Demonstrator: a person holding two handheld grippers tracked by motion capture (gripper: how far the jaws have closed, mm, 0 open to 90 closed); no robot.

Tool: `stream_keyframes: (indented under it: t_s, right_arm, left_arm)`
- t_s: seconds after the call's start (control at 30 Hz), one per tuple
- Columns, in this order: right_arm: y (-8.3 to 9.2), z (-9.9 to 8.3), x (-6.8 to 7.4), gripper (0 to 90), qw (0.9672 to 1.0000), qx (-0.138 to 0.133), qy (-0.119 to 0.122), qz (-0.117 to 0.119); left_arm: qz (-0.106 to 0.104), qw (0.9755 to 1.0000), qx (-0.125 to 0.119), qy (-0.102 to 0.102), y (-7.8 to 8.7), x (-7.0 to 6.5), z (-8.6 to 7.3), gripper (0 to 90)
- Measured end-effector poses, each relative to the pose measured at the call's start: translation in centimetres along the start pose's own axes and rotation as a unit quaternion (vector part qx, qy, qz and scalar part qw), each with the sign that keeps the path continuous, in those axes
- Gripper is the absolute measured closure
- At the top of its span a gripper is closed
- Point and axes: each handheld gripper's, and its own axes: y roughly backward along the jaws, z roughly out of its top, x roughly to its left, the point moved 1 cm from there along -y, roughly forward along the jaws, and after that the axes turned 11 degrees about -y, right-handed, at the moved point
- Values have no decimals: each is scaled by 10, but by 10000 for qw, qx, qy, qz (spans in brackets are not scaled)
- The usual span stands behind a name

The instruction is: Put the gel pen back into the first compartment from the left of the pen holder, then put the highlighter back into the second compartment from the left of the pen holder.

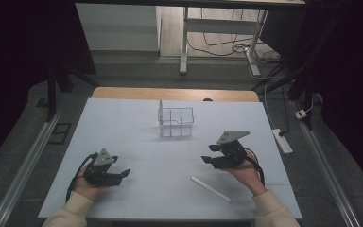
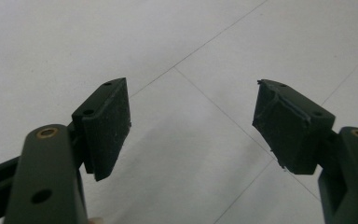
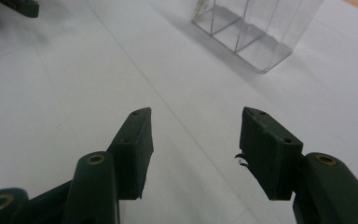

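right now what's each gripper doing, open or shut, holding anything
Left gripper: open, holding nothing, over the white table.
Right gripper: open, holding nothing.

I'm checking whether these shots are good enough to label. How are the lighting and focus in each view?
High view: dim, dark surroundings, only the white table lit; the clear box is faint. Left gripper view: bright, even, the left claw sharp with soft shadows below. Right gripper view: the right claw sharp, the box slightly soft.
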Motion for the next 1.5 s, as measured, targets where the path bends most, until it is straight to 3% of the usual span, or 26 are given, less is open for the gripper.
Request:
stream_keyframes:
  t_s: [0.8, 1.27, 1.5]
  right_arm:
    - [-6, -12, 21, 405, 9971, 711, 235, 128]
    - [-15, -22, 35, 405, 9918, 1192, 423, 193]
    - [-19, -25, 36, 403, 9897, 1361, 398, 211]
  left_arm:
    - [15, 10000, 3, -17, 1, 1, 0, 274]
    - [19, 10000, -10, -22, 1, 0, 0, 274]
    - [20, 10000, -23, -9, 1, 0, 0, 273]
